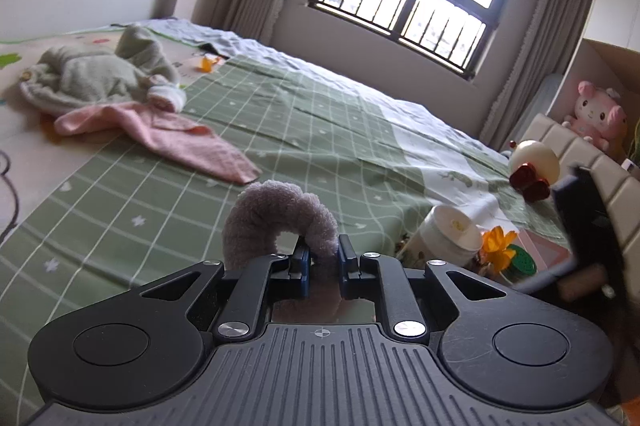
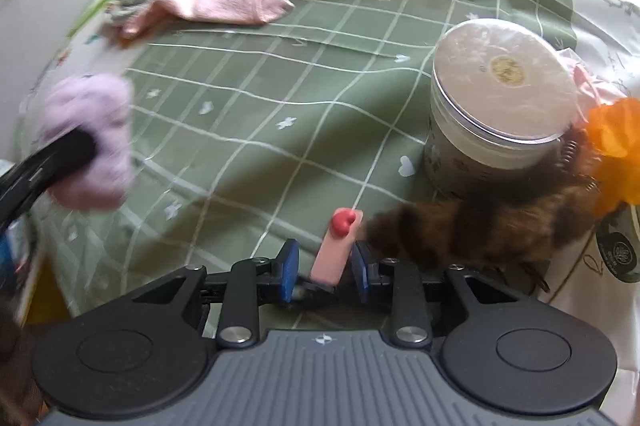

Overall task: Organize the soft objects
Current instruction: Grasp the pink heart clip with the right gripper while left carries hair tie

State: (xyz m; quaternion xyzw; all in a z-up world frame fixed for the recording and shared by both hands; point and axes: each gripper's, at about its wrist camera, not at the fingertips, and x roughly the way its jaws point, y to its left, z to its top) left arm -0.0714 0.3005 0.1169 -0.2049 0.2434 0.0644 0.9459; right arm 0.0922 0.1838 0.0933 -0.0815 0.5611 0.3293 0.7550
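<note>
The left tongs (image 1: 323,258) were clamped on a fuzzy lilac curl of fabric (image 1: 276,226), which arched up above the green checked bed (image 1: 320,129). Farther off lay a pink cloth (image 1: 168,133) touching a heap of grey-green plush (image 1: 92,73). A white tub (image 1: 448,234) stood beside an orange flower (image 1: 498,246), near the bed's right edge

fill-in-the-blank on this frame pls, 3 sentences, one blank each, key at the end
1. The left gripper is shut on a fluffy ______ sock.
2. The pink towel lies on the bed partly under a pale ______ garment.
3. In the right wrist view, the brown striped furry thing lies in front of a round ______.

Missing words: purple; green; tin
</note>
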